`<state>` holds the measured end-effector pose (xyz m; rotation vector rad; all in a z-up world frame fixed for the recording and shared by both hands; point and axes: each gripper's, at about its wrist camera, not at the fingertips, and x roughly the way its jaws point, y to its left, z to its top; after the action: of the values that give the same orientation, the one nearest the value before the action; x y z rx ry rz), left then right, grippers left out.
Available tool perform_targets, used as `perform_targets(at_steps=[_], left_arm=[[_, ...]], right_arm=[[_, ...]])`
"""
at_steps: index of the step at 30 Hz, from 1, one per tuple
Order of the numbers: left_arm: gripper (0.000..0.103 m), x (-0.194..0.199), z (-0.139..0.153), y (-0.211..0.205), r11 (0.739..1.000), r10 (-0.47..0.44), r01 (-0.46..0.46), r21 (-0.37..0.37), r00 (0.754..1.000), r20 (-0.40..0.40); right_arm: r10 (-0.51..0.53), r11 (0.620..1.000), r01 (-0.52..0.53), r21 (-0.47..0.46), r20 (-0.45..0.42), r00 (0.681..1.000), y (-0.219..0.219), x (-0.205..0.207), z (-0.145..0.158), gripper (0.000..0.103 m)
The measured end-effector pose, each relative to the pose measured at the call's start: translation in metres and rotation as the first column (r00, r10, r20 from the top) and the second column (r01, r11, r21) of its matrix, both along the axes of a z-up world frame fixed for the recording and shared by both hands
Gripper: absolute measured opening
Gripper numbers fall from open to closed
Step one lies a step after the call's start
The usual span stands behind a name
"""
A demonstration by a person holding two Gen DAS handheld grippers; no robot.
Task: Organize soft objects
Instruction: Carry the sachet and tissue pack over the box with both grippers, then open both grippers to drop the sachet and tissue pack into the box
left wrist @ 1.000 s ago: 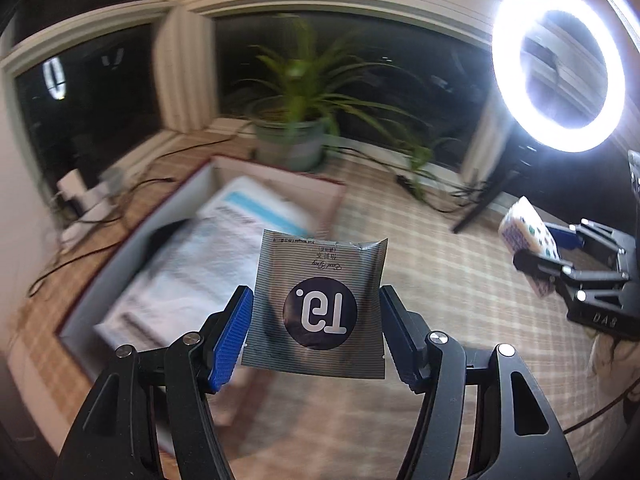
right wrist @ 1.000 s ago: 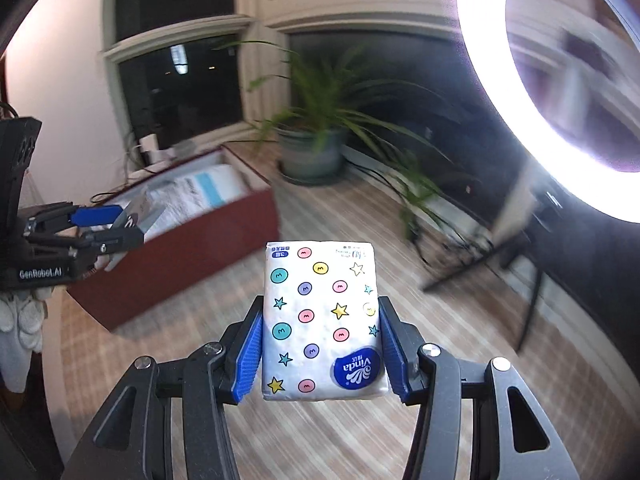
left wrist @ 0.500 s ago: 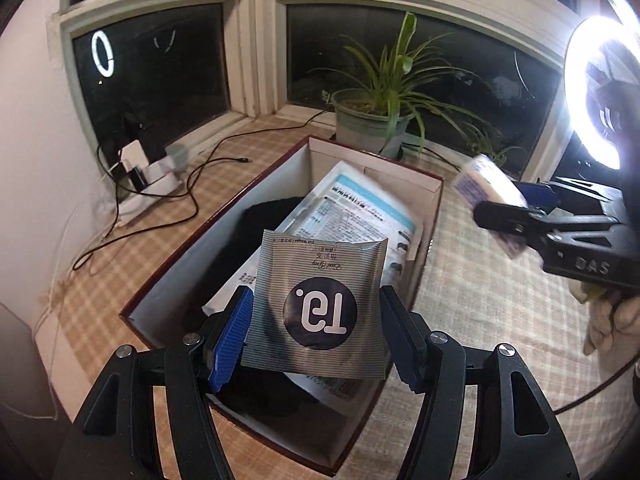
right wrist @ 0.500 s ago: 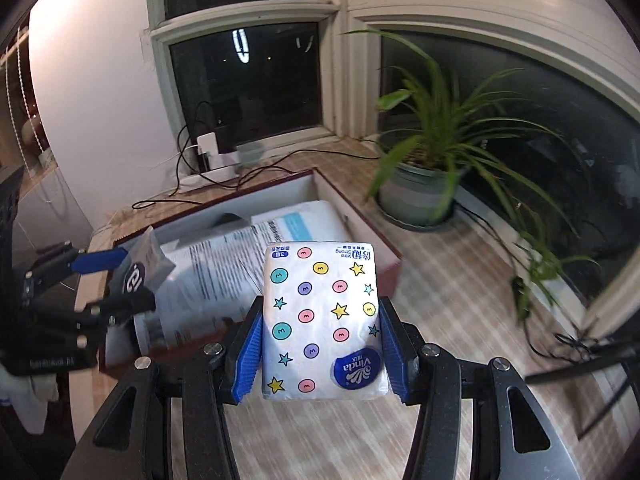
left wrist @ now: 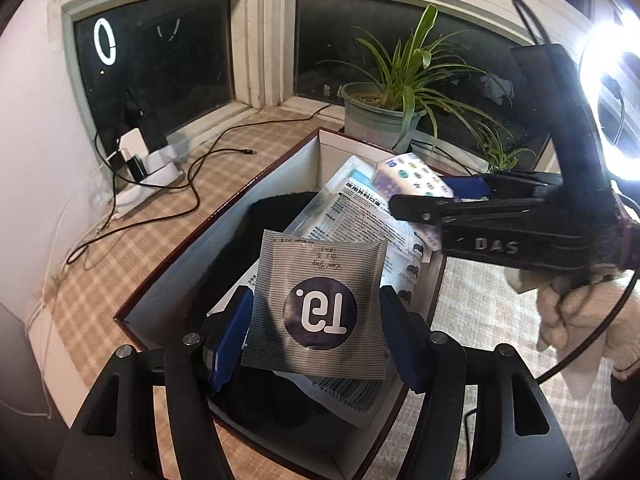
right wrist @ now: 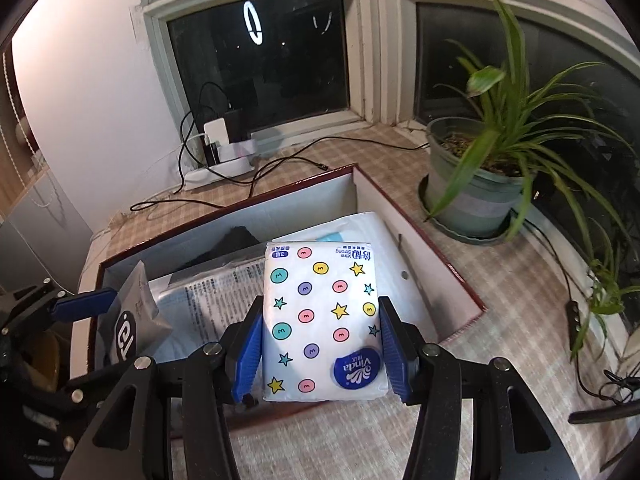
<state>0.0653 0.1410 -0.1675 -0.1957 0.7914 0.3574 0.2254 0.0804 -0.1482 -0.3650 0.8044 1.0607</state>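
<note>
Carrying both packs to the box was the step in hand, judging by how each hung over its open top. That box, dark red outside and pale inside, sat on the checked table and already held a big printed plastic bag and something black at its 9 o'clock side. A potted plant stood on the table just past the box's far corner, at about 2 o'clock in the right view.

The left gripper had its blue fingers clamped on a grey striped sachet with a dark round logo; the sachet looked thin, flat and a little crinkled, held upright above the near end of the box. The right gripper had its fingers pressed on the sides of a white tissue pack printed with dots and stars, plump and slightly dented by the squeeze, poised over the box's near edge at 6 o'clock.

Next, each pack would likely need lowering onto the bag before letting go, and the two grippers, close together over the box, would need to keep out of each other's way.
</note>
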Motion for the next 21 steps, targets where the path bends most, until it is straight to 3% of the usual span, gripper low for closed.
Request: perform_targets(at_steps=[2,6,7,21], left_arm=[[0.063,0.001,0.000,0.000,1.000,-0.002,0.002,0.001,1.000,0.002],[0.068,0.003,-0.002,0.002,1.000,-0.001,0.001,0.001,1.000,0.004],[0.069,0.003,-0.002,0.002,1.000,0.002,-0.002,0.000,1.000,0.005],[0.073,-0.002,0.001,0.001,1.000,0.009,-0.008,-0.029,1.000,0.007]], right_arm=[[0.005,1.000,-0.005,-0.005,-0.005,1.000,0.005,0.001,-0.003,0.050],[-0.007,1.000,0.007,-0.004,-0.002,1.000,0.008,0.002,-0.004,0.071],[-0.011,1.000,0.011,0.002,0.001,1.000,0.007,0.003,-0.002,0.073],[-0.057,0.998,0.058,0.022,-0.016,0.998,-0.013,0.010,0.008,0.074]])
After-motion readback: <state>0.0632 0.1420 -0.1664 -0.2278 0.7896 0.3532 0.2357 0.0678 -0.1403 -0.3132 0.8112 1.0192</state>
